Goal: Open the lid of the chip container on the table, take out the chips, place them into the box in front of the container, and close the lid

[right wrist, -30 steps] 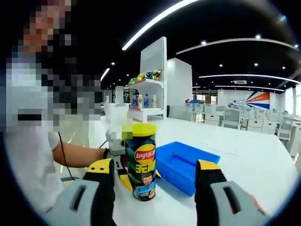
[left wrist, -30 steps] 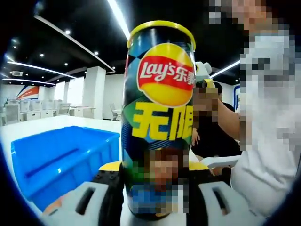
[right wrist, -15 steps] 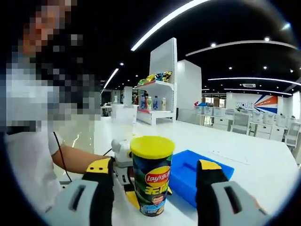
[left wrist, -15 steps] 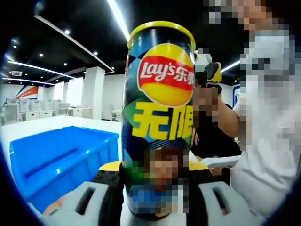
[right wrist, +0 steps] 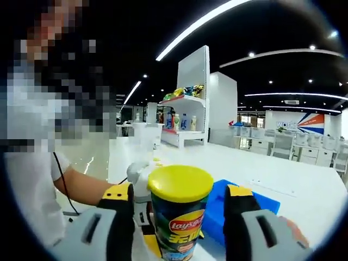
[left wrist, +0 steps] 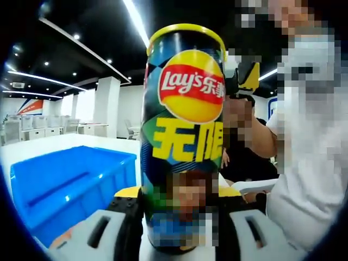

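The tall chip can (left wrist: 185, 136), dark with a red and yellow logo, stands upright on the white table. My left gripper (left wrist: 176, 198) is shut on its lower body. The yellow lid (right wrist: 180, 183) sits on top of the can. My right gripper (right wrist: 179, 198) is open, one jaw on each side of the lid with a small gap on both sides. In the left gripper view the right gripper (left wrist: 242, 76) shows beside the can's top. The blue box (left wrist: 65, 185) stands right next to the can, and it also shows behind the can in the right gripper view (right wrist: 263, 202).
A person in a white shirt (left wrist: 310, 163) stands close to the table (right wrist: 179, 157). A shelf with bottles and snacks (right wrist: 182, 109) stands further back, with desks and chairs (right wrist: 321, 152) beyond it.
My right gripper has come closer to the can and level with its top, so the lid now sits between its jaws. The left gripper and the can have not moved.
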### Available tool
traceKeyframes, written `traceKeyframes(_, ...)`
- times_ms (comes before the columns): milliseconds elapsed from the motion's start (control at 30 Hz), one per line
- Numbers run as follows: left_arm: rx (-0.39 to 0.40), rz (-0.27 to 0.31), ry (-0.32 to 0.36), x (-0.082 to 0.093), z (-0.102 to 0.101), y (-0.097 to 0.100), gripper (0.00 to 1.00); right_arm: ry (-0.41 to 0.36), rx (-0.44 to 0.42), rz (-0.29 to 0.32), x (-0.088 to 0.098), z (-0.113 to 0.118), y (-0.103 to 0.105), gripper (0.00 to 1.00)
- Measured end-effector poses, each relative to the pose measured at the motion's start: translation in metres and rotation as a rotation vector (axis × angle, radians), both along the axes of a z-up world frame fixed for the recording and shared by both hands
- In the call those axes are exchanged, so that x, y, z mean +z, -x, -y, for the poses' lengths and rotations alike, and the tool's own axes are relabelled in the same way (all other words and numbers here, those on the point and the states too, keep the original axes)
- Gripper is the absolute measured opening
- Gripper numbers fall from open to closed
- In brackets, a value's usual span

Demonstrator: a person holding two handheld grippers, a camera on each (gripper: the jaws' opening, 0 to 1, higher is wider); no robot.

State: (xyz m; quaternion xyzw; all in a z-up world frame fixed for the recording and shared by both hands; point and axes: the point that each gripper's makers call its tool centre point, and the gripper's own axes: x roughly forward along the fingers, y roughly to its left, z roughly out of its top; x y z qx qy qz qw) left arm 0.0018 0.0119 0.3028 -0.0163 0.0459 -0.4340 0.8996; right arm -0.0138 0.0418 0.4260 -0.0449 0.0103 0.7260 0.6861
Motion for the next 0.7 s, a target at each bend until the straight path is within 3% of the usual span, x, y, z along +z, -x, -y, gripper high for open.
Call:
traceKeyframes(467, -0.003, -0.001, -0.001, 0.0, -0.001, 0.0, 0.5, -0.043, 0.031, 0.028, 0.007, -0.012, -0.002, 0.66)
traceKeyframes(700, -0.009, -0.001, 0.001, 0.0, 0.0, -0.001, 0.5, -0.066, 0.066, 0.049, 0.011, -0.015, 0.002, 0.57)
